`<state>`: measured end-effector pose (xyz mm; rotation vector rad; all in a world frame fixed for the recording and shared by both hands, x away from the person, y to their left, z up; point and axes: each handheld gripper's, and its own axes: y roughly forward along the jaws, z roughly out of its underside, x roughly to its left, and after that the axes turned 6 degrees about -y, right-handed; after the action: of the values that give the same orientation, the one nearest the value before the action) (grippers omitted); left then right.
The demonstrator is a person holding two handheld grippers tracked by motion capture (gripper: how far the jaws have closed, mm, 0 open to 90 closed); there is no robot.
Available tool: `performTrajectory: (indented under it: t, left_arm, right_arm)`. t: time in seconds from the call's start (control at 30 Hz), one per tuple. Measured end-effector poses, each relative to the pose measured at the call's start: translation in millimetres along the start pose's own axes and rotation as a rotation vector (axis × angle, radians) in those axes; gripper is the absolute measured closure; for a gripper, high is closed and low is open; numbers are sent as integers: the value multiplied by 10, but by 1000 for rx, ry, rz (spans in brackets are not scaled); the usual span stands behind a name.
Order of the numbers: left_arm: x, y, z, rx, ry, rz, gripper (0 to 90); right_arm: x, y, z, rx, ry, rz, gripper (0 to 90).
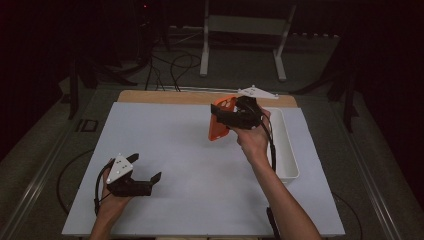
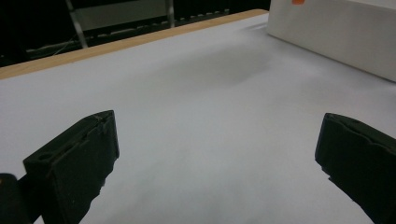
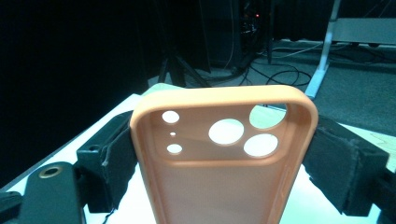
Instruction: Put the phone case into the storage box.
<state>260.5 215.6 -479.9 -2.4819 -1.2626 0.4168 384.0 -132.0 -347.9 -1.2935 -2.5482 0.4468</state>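
An orange phone case (image 1: 218,121) with several camera holes is held upright above the far middle of the white table (image 1: 190,150). My right gripper (image 1: 227,116) is shut on it. In the right gripper view the two black pads press the case (image 3: 224,186) on its long sides, the open inside facing the camera, at my right gripper (image 3: 224,154). My left gripper (image 1: 146,167) rests low near the front left of the table, jaws pointing right. In its own view my left gripper (image 2: 217,126) stands wide open with only bare table between the pads.
A long white tray (image 1: 289,150) lies along the table's right side, just right of the right hand; its wall shows as the tray (image 2: 336,32) in the left gripper view. A wooden strip (image 1: 165,96) runs along the far edge. Stands and cables sit on the dark floor beyond.
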Motion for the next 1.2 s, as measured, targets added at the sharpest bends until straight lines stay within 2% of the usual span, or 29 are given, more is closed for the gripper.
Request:
performTrajectory:
  t: [0.37, 0.67, 1.2]
  left_arm:
    - [24, -12, 11, -1, -5, -13, 4]
    - [21, -15, 10, -2, -4, -13, 3]
    - [14, -17, 8, -3, -7, -13, 4]
  right_arm:
    - [-78, 34, 9, -5, 14, 25, 163]
    - [-131, 35, -41, -8, -7, 50, 163]
    - [-283, 37, -121, -25, -7, 90, 163]
